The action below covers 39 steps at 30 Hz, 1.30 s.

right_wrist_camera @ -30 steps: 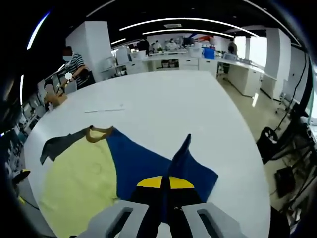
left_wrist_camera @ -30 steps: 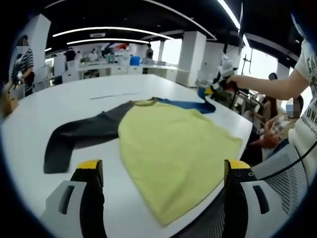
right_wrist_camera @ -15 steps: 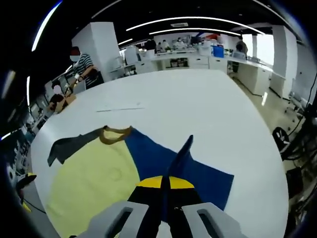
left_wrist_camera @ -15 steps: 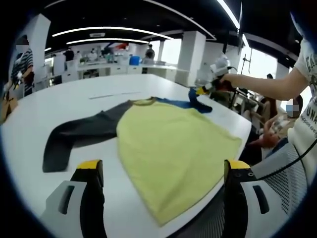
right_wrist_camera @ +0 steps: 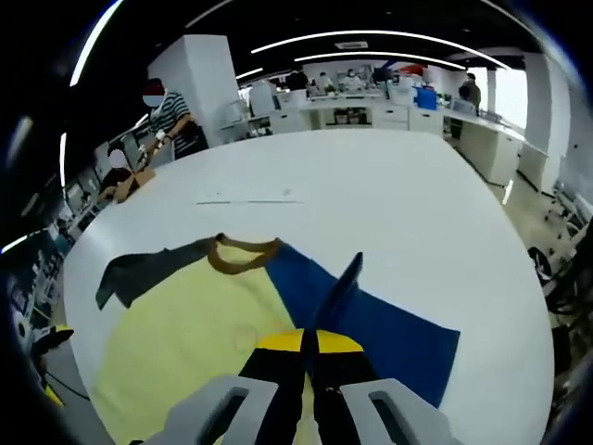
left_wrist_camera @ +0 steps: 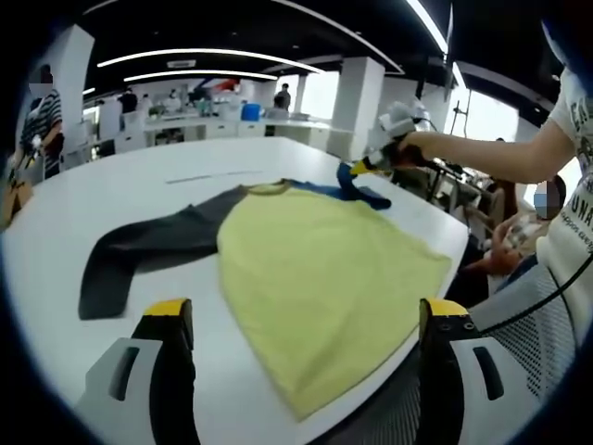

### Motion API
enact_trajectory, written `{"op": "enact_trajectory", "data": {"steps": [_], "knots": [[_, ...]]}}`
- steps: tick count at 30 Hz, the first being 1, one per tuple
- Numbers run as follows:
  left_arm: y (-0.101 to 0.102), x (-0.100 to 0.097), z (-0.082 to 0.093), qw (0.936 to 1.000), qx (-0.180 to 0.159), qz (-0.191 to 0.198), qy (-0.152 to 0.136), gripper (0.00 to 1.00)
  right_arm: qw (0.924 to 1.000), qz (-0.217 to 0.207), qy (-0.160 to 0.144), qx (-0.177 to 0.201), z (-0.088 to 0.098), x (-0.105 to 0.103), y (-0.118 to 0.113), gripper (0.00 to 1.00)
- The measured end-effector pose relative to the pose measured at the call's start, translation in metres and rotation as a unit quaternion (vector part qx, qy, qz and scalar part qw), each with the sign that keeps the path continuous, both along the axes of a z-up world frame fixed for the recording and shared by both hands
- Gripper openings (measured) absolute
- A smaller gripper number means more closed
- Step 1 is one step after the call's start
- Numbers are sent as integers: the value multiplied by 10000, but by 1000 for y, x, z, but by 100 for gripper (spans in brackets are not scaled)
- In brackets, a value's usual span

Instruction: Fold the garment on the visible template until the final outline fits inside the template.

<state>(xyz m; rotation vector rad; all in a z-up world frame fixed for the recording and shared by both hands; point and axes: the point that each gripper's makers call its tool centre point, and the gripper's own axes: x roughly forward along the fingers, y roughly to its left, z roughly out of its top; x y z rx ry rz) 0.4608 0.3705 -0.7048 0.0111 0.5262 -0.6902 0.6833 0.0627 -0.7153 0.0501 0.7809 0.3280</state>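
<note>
Fabric of the blue sleeve [right_wrist_camera: 371, 320] stood pinched between my right gripper's [right_wrist_camera: 310, 345] closed jaws at lower centre of the right gripper view, lifted so I could fold it over the yellow shirt [left_wrist_camera: 324, 278] lying mid-frame on the white bench [left_wrist_camera: 111, 199]. My left gripper [left_wrist_camera: 301, 320] waited with jaws apart, holding nothing, low over the hem.

Left gripper [left_wrist_camera: 301, 324] has grey jaws with black, yellow-tipped pads; person wears a white printed T-shirt [left_wrist_camera: 579, 120].
</note>
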Motion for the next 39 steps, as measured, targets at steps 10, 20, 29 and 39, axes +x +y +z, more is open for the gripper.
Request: {"op": "enact_trajectory", "data": {"steps": [10, 20, 29, 39], "knots": [[1, -1, -1, 10000, -5, -19, 12, 99, 9999, 103, 28, 23, -1, 7, 22, 0], [2, 0, -2, 10000, -51, 28, 9, 99, 9996, 281, 45, 42, -2, 13, 51, 0], [5, -2, -3, 9999, -53, 97, 34, 99, 9987, 506, 26, 14, 1, 16, 74, 0], [5, 0, -2, 9999, -8, 110, 14, 99, 9972, 749, 3, 29, 4, 23, 95, 0]]}}
